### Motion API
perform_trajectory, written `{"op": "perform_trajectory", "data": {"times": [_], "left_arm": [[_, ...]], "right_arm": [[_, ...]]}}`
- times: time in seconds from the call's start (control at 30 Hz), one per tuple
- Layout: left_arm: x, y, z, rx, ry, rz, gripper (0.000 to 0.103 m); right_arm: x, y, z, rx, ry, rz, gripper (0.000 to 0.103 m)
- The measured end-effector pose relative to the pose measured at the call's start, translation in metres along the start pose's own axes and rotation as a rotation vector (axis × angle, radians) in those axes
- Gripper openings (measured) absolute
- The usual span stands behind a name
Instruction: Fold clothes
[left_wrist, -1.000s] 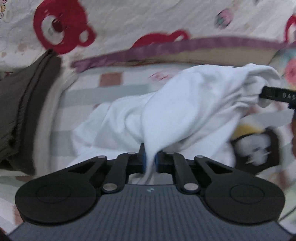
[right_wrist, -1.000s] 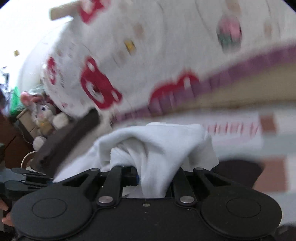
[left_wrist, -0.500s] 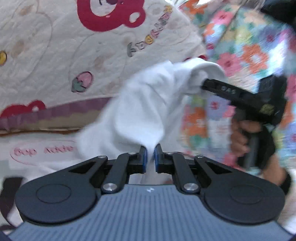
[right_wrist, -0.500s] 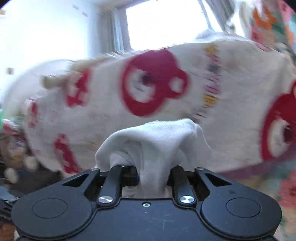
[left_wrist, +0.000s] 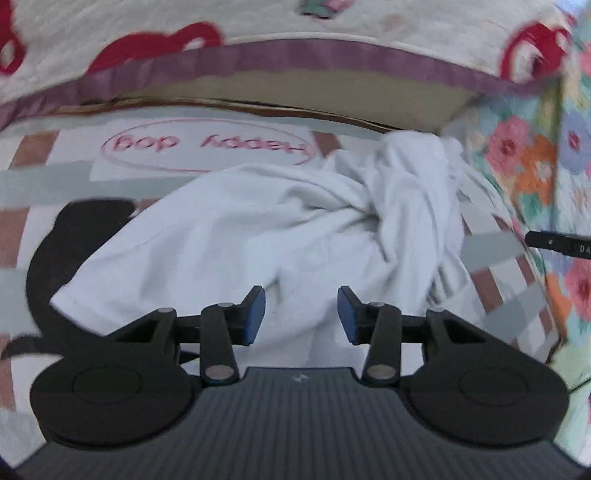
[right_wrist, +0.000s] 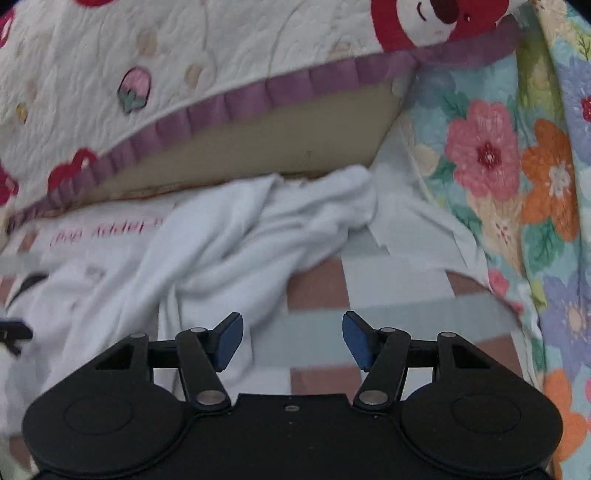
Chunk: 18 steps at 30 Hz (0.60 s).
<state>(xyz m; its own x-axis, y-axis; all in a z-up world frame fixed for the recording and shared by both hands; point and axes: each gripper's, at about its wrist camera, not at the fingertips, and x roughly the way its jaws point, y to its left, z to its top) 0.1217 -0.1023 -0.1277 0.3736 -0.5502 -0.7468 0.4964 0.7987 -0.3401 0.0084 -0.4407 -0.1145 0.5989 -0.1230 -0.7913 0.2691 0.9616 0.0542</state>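
A white garment (left_wrist: 280, 236) lies crumpled on the checked mat (left_wrist: 48, 184), bunched into a twisted heap at its far right end. My left gripper (left_wrist: 301, 314) hovers open just over its near edge, nothing between the blue pads. In the right wrist view the same white garment (right_wrist: 236, 243) spreads left of centre. My right gripper (right_wrist: 293, 338) is open above the bare checked mat (right_wrist: 388, 291), just right of the cloth. The right gripper's black fingertip (left_wrist: 557, 244) pokes in at the right edge of the left wrist view.
A quilt with red bears and a purple frill (right_wrist: 258, 99) hangs over a beige mattress edge (right_wrist: 280, 147) behind the mat. A floral blanket (right_wrist: 517, 166) borders the right side. A dark printed shape (left_wrist: 62, 236) shows on the mat beside the garment's left end.
Both grippers held the white garment up in the air; now it lies dropped on the mat and both grippers have opened and let it go.
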Motion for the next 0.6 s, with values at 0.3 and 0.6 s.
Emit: {"op": "perform_trajectory", "data": {"times": [0.3, 0.6], "left_arm": [[0.014, -0.035, -0.016, 0.099, 0.018, -0.109, 0.054], [0.022, -0.07, -0.037, 0.323, -0.022, 0.08, 0.055]], "right_arm": [[0.016, 0.042, -0.015, 0.007, 0.054, 0.182, 0.066], [0.065, 0.089, -0.01, -0.138, 0.126, 0.198, 0.066]]}}
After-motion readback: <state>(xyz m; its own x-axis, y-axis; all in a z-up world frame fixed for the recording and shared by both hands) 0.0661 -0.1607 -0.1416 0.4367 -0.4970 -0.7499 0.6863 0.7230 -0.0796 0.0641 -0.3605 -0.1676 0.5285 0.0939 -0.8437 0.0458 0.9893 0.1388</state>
